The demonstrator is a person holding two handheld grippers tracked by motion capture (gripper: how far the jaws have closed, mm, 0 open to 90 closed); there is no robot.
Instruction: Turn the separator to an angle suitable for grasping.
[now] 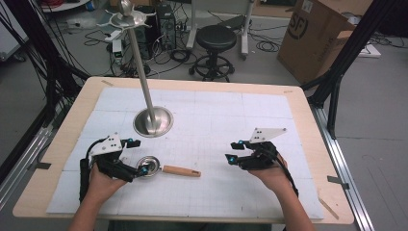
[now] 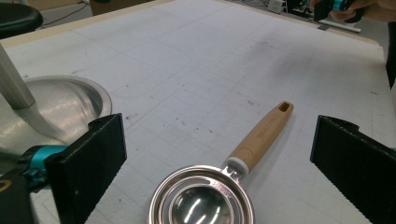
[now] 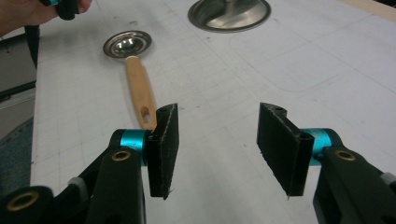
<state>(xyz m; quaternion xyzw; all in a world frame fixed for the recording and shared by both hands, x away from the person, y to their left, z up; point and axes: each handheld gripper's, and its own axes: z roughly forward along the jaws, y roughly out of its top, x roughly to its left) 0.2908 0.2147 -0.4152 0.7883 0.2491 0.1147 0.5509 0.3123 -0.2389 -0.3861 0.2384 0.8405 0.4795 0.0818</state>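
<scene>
Two grippers hover low over the white mat (image 1: 202, 125). The left gripper (image 2: 217, 154) has its jaws spread wide, the steel bowl of the measuring scoop (image 2: 219, 186) lying flat on the mat between them, pads clear of it. Its wooden handle points toward the right gripper (image 3: 217, 140), which stands released, nothing between its jaws, well apart from the scoop. The metal stand (image 1: 153, 120) rises behind the left hand.

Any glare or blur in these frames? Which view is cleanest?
High view: soft, low detail, even light, mild sheen on the stand base. Left gripper view: sharpest on the measuring cup, bright glints in its bowl, jaws dark at the edges. Right gripper view: jaws crisp, the cup and the left gripper farther off slightly soft.
</scene>
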